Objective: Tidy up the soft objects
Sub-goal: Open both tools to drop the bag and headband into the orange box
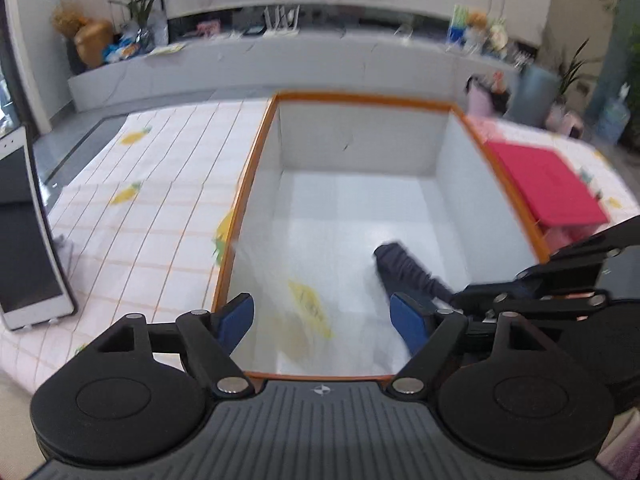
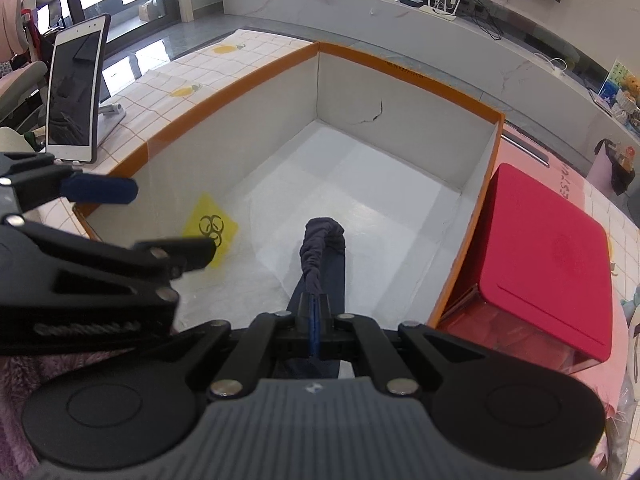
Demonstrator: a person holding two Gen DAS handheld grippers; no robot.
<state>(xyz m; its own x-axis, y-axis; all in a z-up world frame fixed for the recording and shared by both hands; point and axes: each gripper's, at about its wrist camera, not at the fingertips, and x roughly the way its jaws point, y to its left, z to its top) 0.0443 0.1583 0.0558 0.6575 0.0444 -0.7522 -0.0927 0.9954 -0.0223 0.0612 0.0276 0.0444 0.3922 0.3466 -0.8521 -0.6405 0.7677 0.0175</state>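
Only right view shows box [image 2: 400, 80] biohazard bag [image 2: 210, 226]; right claw [image 2: 316, 308] pinches dark cloth [image 2: 322, 248], left claw [image 1: 324, 320] wide, empty.

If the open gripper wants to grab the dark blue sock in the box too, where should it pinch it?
Probably the rolled, bunched far end of the sock. It stands thick and raised off the box floor, and the right gripper already pinches the near end. The left gripper is open, so come down from above, one finger on either side of the roll.

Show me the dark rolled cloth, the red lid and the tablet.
dark rolled cloth [image 2: 322, 240], right wrist view, its bunched far end
red lid [image 2: 548, 256], right wrist view, top face
tablet [image 2: 74, 92], right wrist view, screen
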